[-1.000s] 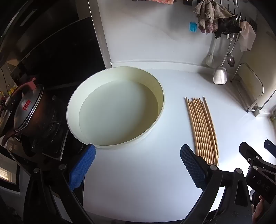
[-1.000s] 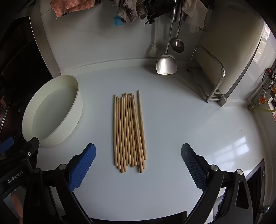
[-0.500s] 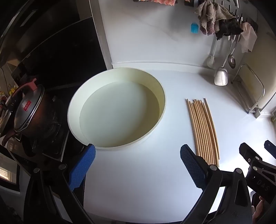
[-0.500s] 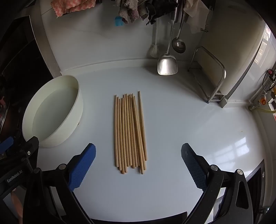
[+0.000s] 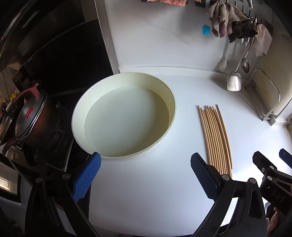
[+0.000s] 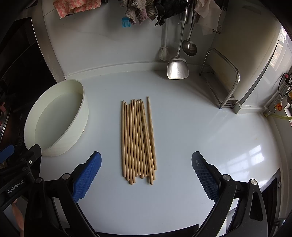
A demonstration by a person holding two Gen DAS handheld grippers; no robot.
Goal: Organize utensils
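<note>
Right wrist view, near edge: right gripper [image 6: 146,171] spread wide, blue pads [image 6: 87,175] apart, holding nothing, touching nothing, hovering over white worktop [image 6: 200,127]. Just ahead, between the pads' line: bundle of wooden chopsticks [image 6: 138,140] lying flat on worktop, long axis running straight away from the camera toward the back wall. Near ends uneven, staggered; far ends roughly level. Packed side by side, a few crossing at slight angles; one stick on the right edge reaching farther back than the rest. At far left, part of left gripper [image 6: 20,160] visible beside cream basin [image 6: 60,116].

Left wrist view, near edge: left gripper [image 5: 144,175] likewise wide apart, empty, over bare worktop [image 5: 146,182]. Left pad close to near rim of basin [image 5: 124,116]; contact not clear. Basin round, shallow, empty, seated left of chopsticks [image 5: 213,138], well clear of them. Right gripper's black frame [image 5: 270,175] showing at lower right, near the chopsticks' near ends.

Farther back: dark pot with lid [image 5: 31,120] on stove at left. Against back wall, metal spatula [image 6: 178,68] and ladle [image 6: 189,47] hanging, white brush [image 6: 164,53] beside them, cloths [image 6: 140,11] draped above, small blue brush [image 6: 126,22]. Wire rack [image 6: 222,85] standing at right rear.
</note>
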